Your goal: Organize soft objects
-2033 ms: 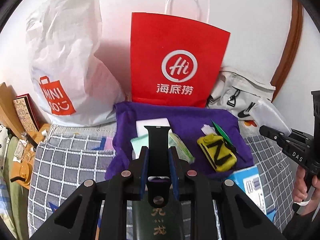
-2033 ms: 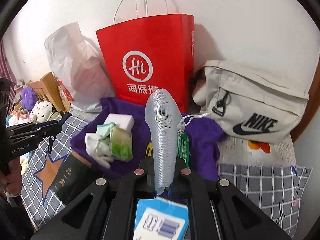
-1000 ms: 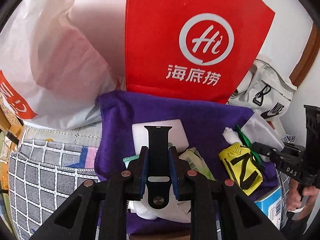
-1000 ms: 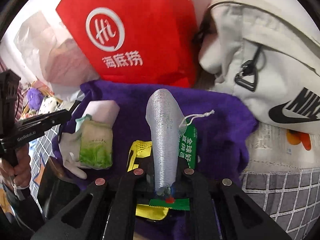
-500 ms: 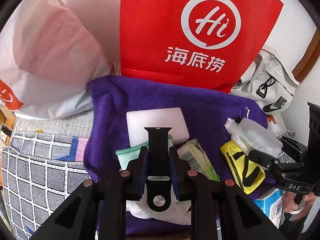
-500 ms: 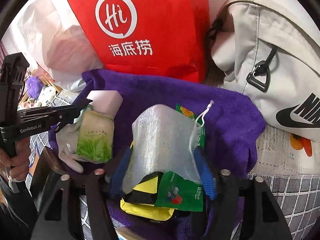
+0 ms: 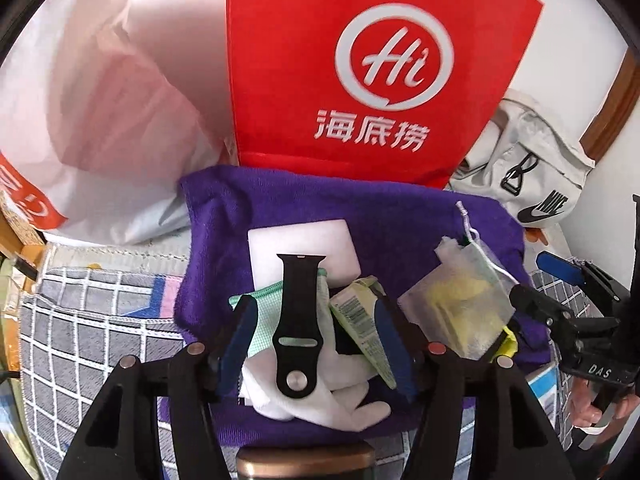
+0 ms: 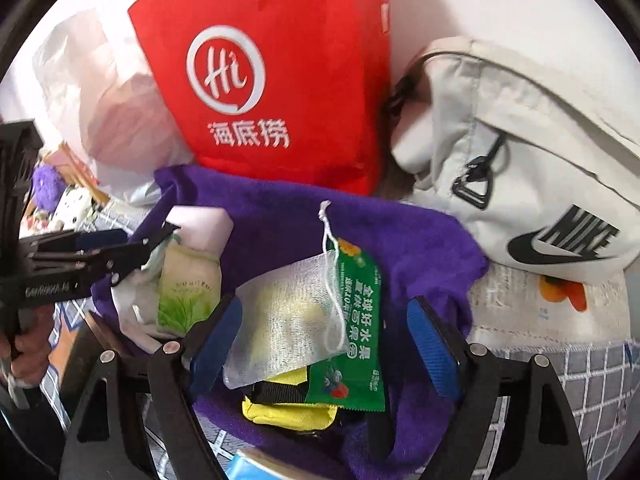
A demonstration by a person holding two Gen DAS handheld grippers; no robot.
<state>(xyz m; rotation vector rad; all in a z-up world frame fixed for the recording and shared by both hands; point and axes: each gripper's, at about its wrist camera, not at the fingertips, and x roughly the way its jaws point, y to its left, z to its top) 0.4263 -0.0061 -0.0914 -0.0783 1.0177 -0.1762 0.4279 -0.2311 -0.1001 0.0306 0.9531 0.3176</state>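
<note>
The left gripper (image 7: 316,340) stands with its jaws wide apart, and the black watch strap (image 7: 298,328) lies loose between them on top of the pile, gripped by nothing. The right gripper (image 8: 324,344) is equally wide, with the white mesh pouch (image 8: 288,316) resting free between its fingers on the yellow pouch (image 8: 288,406) and the green sachet (image 8: 356,320). All of these soft things sit on the purple towel (image 7: 400,216), which lies on the checked bed cover (image 7: 100,320).

The main risk is snagging. The pouch's drawstring (image 8: 330,240) trails loose, so a finger pulling back could catch it and drag the pouch off the heap. The strap lies across the mint cloth (image 7: 260,320) and white glove (image 7: 340,396), and a careless retreat may tip it off or disturb the stack. The two grippers work close together over one small towel, so they could knock each other; the right one shows at the edge of the left view, just beside the mesh pouch.

Room is tight at the back: the red paper bag (image 7: 360,80) touches the towel's far edge, with the white plastic bag (image 7: 100,120) to the left and the grey sling bag (image 8: 520,160) to the right. Open room lies toward the near side, though something brown, too cropped to identify, sits below the left gripper there.
</note>
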